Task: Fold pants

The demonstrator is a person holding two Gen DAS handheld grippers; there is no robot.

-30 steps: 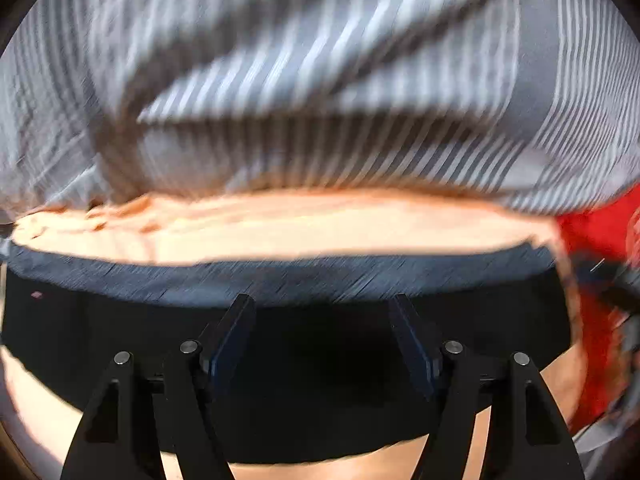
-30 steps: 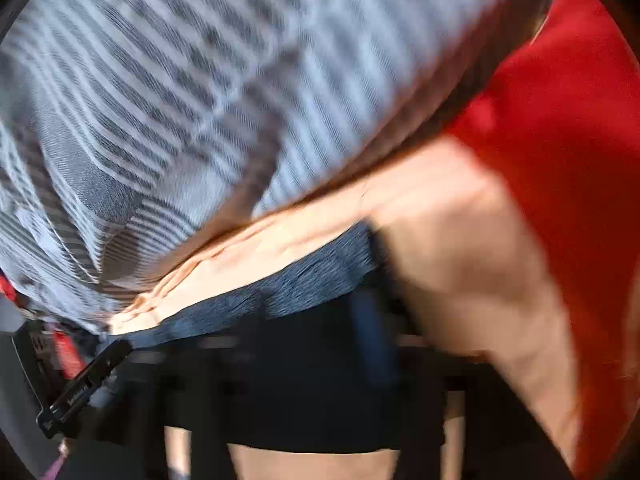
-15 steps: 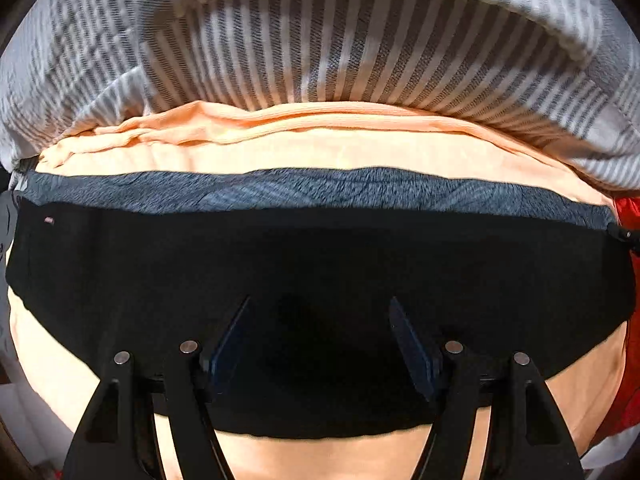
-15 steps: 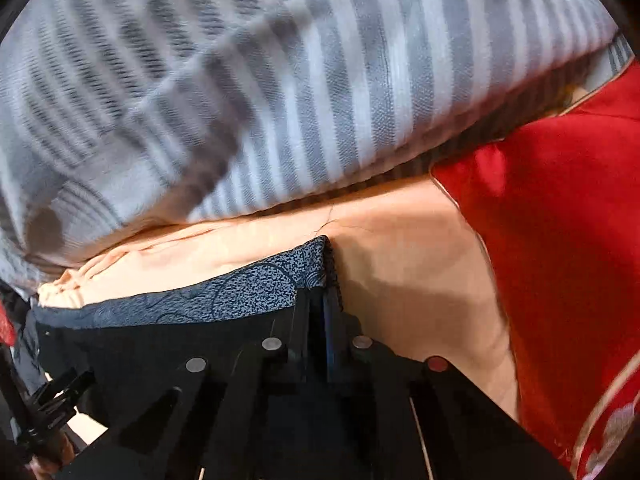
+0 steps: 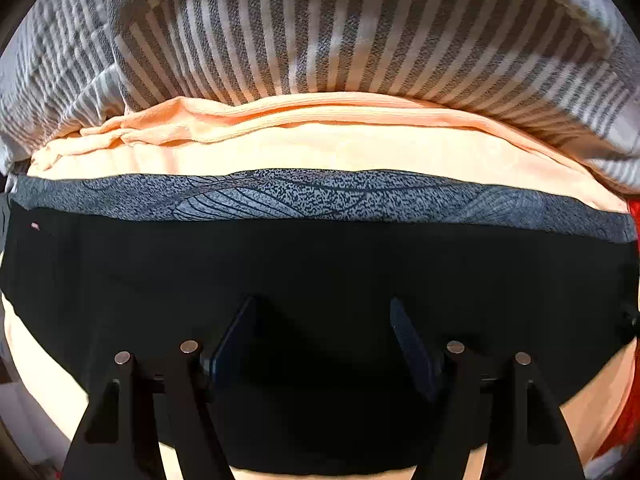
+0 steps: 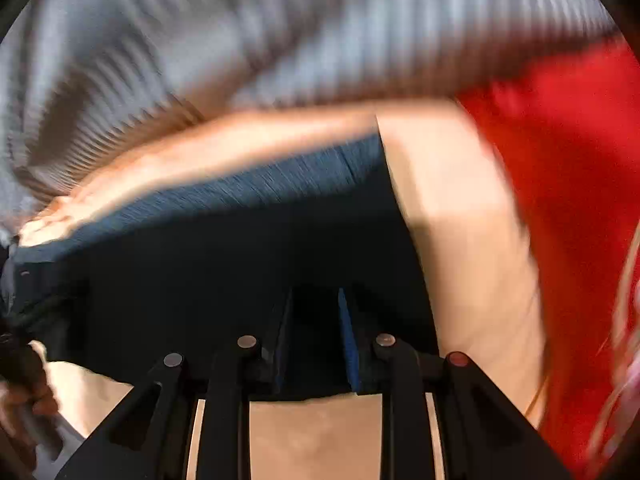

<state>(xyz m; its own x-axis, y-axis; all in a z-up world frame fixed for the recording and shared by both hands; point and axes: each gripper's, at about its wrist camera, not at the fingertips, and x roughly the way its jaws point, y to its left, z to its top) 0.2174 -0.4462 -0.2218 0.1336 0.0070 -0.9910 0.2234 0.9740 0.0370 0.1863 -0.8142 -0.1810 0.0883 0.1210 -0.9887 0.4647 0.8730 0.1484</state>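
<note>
Two tongs over black pants (image 5: pixel 320 272): left tongs (image 5: pixel 320 344) spread, right tongs (image 6: pixel 314 340) opening; striped cloth (image 5: pixel 320 28) beyond.

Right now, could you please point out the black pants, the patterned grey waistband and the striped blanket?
black pants (image 5: pixel 320 264): left wrist view, flat black fabric, middle.
patterned grey waistband (image 5: pixel 304 196): left wrist view, centre of the band.
striped blanket (image 5: pixel 340 36): left wrist view, upper striped fold.

Peach sheet (image 5: pixel 320 152) under black pants (image 5: pixel 320 264), striped cloth (image 5: pixel 320 40).
</note>
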